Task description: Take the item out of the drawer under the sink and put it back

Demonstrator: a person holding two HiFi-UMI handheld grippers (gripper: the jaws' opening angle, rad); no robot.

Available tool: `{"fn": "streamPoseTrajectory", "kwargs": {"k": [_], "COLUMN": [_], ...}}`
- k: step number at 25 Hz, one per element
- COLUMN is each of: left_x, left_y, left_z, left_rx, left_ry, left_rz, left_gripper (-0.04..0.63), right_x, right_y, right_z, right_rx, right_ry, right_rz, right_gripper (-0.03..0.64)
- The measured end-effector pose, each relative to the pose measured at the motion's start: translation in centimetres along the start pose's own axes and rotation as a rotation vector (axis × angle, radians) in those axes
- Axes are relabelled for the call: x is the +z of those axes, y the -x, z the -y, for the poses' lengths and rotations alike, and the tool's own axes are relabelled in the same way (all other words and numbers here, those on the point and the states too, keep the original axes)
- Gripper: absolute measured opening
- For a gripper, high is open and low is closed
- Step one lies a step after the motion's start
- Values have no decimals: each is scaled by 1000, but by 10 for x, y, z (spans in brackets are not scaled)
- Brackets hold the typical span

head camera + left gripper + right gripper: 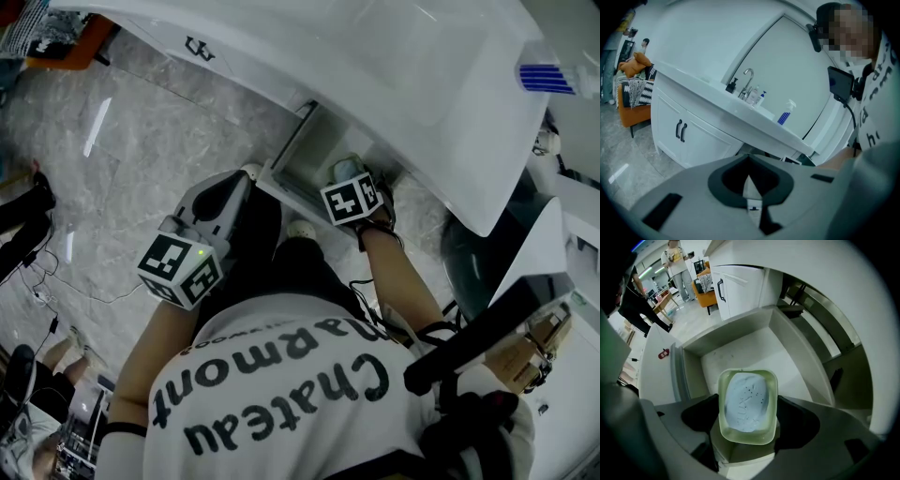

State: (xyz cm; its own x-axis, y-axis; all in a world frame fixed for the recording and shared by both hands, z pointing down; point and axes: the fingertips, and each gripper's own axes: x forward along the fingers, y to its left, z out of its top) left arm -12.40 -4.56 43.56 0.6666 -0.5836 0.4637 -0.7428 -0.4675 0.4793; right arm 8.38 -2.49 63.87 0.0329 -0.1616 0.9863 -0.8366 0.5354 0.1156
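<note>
A pale green soap dish [748,405] with a pale blue soap bar [746,401] in it sits between the jaws of my right gripper [748,420], which is shut on the dish. It hangs over the open white drawer [754,350], whose floor is bare. In the head view the right gripper [352,192] is at the open drawer [292,155] under the white sink counter [375,66]. My left gripper [220,202] stays back to the left of the drawer. Its jaws [751,187] meet with nothing between them.
White cabinet doors with black handles [680,131] stand left of the drawer. A faucet [747,75] and a spray bottle [785,112] are on the counter. An orange chair [633,108] and people [677,263] are farther off. Cables [42,281] lie on the marble floor.
</note>
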Motion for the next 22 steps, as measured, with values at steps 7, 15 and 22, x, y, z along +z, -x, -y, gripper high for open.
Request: {"fn": "streamPoseTrajectory", "kwargs": {"k": [7, 15, 22], "left_x": [5, 15, 23], "left_y": [-1, -3, -5], "left_z": [4, 12, 21], "left_rx": [-7, -29, -70], "left_ry": [-3, -20, -38], "left_rz": [10, 13, 2], "left_gripper": [-3, -3, -3], "right_x": [13, 16, 14], "right_y": [18, 46, 58], "right_z": [0, -3, -3], "right_rx": [6, 19, 10], "right_ry": [-3, 23, 17], "right_rz": [47, 78, 60], "right_gripper": [396, 396, 396]}}
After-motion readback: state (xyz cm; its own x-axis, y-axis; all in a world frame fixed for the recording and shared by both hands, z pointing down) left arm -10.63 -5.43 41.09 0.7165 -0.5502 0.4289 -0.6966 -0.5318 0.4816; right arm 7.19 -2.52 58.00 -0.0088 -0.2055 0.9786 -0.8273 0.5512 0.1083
